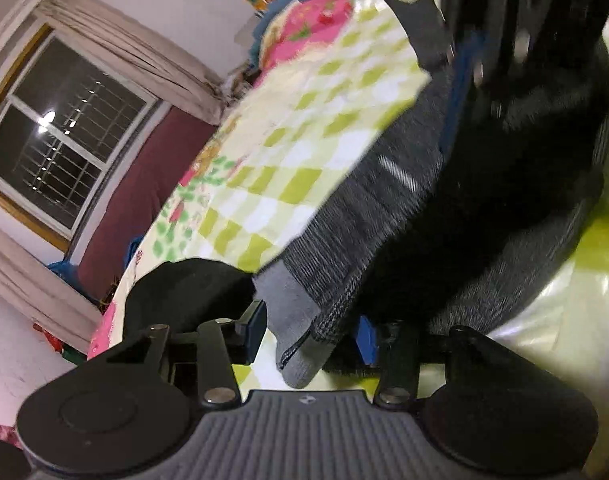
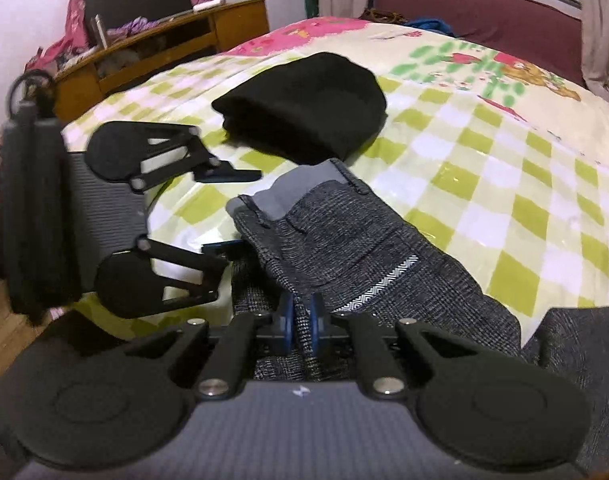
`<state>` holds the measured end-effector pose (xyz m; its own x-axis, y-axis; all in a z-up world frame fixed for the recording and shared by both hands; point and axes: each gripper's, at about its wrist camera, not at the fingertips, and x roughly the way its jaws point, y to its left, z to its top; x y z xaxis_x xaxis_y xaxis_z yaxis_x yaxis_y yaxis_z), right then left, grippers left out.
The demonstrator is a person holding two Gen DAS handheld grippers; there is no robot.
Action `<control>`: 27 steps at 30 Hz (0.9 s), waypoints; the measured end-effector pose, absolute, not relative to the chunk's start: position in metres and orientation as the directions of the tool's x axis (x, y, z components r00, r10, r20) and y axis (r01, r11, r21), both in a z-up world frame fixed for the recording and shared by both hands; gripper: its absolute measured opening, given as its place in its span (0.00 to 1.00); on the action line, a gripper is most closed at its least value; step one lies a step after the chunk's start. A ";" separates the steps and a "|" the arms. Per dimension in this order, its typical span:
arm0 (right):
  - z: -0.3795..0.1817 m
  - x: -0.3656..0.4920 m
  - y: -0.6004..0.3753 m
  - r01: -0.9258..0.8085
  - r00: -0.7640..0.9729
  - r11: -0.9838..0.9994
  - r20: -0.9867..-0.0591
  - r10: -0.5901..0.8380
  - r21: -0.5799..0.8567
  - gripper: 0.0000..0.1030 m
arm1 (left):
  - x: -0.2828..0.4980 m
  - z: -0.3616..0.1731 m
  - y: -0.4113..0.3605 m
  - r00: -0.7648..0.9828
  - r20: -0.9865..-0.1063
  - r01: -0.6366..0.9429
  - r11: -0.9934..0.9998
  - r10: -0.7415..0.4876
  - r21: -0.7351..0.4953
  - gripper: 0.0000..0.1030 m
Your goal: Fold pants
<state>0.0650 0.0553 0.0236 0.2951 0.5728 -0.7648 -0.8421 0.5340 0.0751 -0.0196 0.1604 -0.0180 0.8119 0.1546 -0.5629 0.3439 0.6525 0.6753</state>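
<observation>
Grey tweed pants (image 2: 344, 240) lie on the bed, waistband end pointing away, a striped trim across them. My right gripper (image 2: 300, 320) is shut on a pinch of their fabric at the near edge. In the left wrist view a waistband corner of the pants (image 1: 304, 344) hangs between the fingers of my left gripper (image 1: 312, 332). The jaws stand apart, and a gap shows beside the left pad (image 1: 256, 328). From the right wrist view the left gripper (image 2: 232, 212) comes in from the left, open around that same corner.
A folded black garment (image 2: 304, 104) lies farther back on the green-and-white checked bedsheet (image 2: 504, 184). A wooden cabinet (image 2: 164, 40) stands beyond the bed's far left. A window (image 1: 56, 132) and a maroon cushion (image 2: 484, 16) are behind the bed.
</observation>
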 end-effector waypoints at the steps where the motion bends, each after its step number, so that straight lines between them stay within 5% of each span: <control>1: 0.024 0.067 0.057 -0.842 0.292 0.534 -0.766 0.572 0.078 0.08 | -0.015 -0.018 0.162 0.806 -0.572 0.354 0.652 0.150 0.670 0.57; 9: 0.076 0.065 0.048 -0.814 0.401 0.578 -0.666 0.628 0.055 0.07 | 0.013 0.031 0.183 0.898 -0.378 0.131 0.682 0.225 0.719 0.38; 16: -0.032 0.040 0.097 -0.839 0.281 0.540 -0.793 0.541 0.072 0.09 | -0.004 -0.040 0.197 0.758 -0.557 0.182 0.710 0.339 0.680 0.37; 23: -0.031 0.046 0.108 -0.825 0.281 0.553 -0.761 0.584 0.119 0.14 | -0.035 -0.012 0.196 0.751 -0.522 0.027 0.772 0.404 0.636 0.38; 27: -0.014 0.042 0.081 -0.804 0.307 0.573 -0.715 0.628 0.158 0.13 | -0.039 0.015 0.172 0.808 -0.522 0.037 0.859 0.275 0.510 0.43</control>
<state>0.0416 0.0813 -0.0140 0.3071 0.6281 -0.7150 -0.8041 0.5731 0.1580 -0.0385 0.1719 0.0152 0.8076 0.2750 -0.5217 0.0368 0.8594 0.5100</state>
